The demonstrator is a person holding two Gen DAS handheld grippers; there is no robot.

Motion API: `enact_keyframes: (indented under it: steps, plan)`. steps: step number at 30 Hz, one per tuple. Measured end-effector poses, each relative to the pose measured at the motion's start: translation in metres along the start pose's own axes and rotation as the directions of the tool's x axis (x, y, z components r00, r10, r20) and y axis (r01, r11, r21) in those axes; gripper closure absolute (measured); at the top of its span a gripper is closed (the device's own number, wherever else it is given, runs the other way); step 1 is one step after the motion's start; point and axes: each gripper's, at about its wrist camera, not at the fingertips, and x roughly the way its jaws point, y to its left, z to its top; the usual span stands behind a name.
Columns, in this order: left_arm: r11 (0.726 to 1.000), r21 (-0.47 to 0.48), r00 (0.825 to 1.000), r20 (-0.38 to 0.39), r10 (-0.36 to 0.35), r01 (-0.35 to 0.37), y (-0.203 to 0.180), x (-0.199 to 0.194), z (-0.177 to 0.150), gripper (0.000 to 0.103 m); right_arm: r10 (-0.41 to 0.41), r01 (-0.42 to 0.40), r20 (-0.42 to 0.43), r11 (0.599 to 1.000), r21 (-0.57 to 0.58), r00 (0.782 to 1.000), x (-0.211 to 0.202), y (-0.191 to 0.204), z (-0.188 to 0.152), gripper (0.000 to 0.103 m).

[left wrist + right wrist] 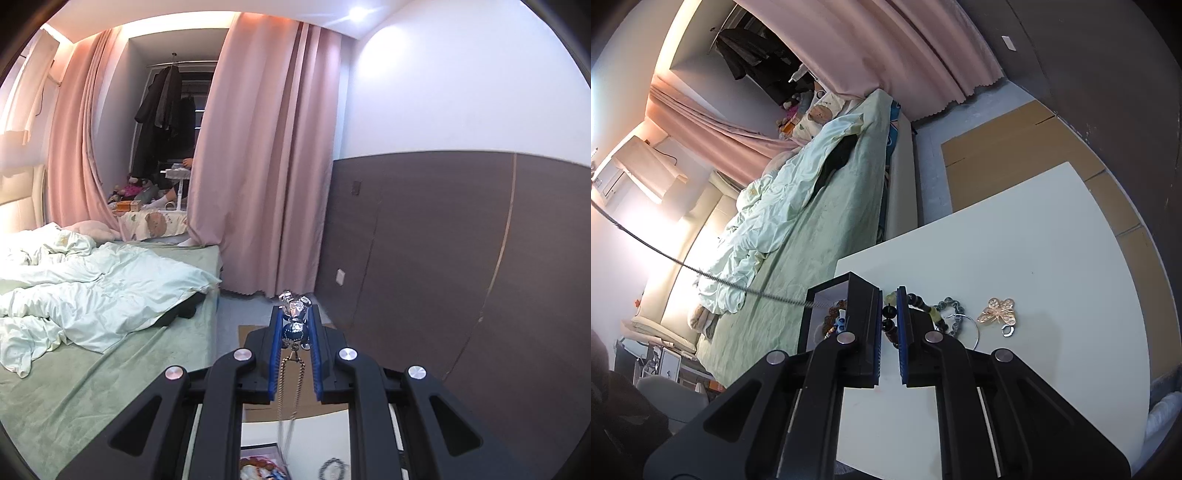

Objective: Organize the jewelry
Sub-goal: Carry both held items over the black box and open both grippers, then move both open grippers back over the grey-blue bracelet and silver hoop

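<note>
In the left wrist view my left gripper [295,314] is shut on a silver and blue bear pendant [294,310], held in the air. Its chain [291,384] hangs down toward the white table [314,435]. In the right wrist view the same chain [701,271] runs taut from the open black jewelry box [827,295] up to the left, out of frame. My right gripper [888,299] hangs low over the table [1034,240], its jaws nearly together. It is shut on a dark bead bracelet [888,313], which trails behind the right finger.
A gold butterfly brooch [997,312], a small ring [1008,331], a silver hoop [973,326] and a grey heart-shaped piece [951,308] lie right of the bracelet. The box holds several pieces. A bed [820,221] stands left of the table, cardboard [1015,136] behind it.
</note>
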Motion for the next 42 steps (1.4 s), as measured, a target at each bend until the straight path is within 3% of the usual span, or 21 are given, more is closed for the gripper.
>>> enact_keyframes:
  steps: [10, 18, 27, 29, 30, 31, 39, 42]
  plan:
    - [0.998, -0.032, 0.993, -0.102, 0.054, -0.058, 0.040, 0.050, -0.039, 0.091, 0.006, -0.007, -0.019, 1.000, -0.012, 1.000, 0.008, 0.004, -0.003, 0.094]
    - [0.996, -0.068, 0.992, -0.119, 0.047, -0.055, 0.054, 0.061, -0.058, 0.091, 0.043, -0.043, -0.013, 0.999, -0.021, 0.999, 0.013, 0.015, -0.002, 0.094]
    - [0.979, -0.200, 0.977, -0.213, -0.010, -0.033, 0.073, 0.097, -0.125, 0.088, 0.081, -0.081, 0.003, 0.996, -0.036, 0.997, 0.015, 0.026, -0.004, 0.094]
    - [0.967, -0.252, 0.974, -0.227, -0.025, -0.034, 0.080, 0.099, -0.141, 0.054, 0.087, -0.087, 0.003, 0.995, -0.042, 0.996, 0.017, 0.029, -0.005, 0.094]
    - [0.959, -0.281, 0.975, -0.220, -0.019, -0.044, 0.086, 0.096, -0.150, 0.028, 0.092, -0.092, 0.003, 0.995, -0.044, 0.996, 0.018, 0.031, -0.005, 0.094]
    - [0.950, -0.307, 0.981, -0.195, -0.015, -0.046, 0.092, 0.090, -0.158, 0.023, 0.097, -0.096, 0.002, 0.994, -0.049, 0.995, 0.019, 0.033, -0.006, 0.094]
    - [0.924, -0.376, 0.973, -0.232, -0.017, -0.074, 0.115, 0.087, -0.193, 0.023, 0.133, -0.133, 0.003, 0.988, -0.081, 0.991, 0.037, 0.052, -0.010, 0.094]
    - [0.925, -0.372, 0.970, -0.242, -0.021, -0.073, 0.120, 0.087, -0.197, 0.022, 0.153, -0.153, -0.002, 0.983, -0.104, 0.988, 0.047, 0.066, -0.014, 0.094]
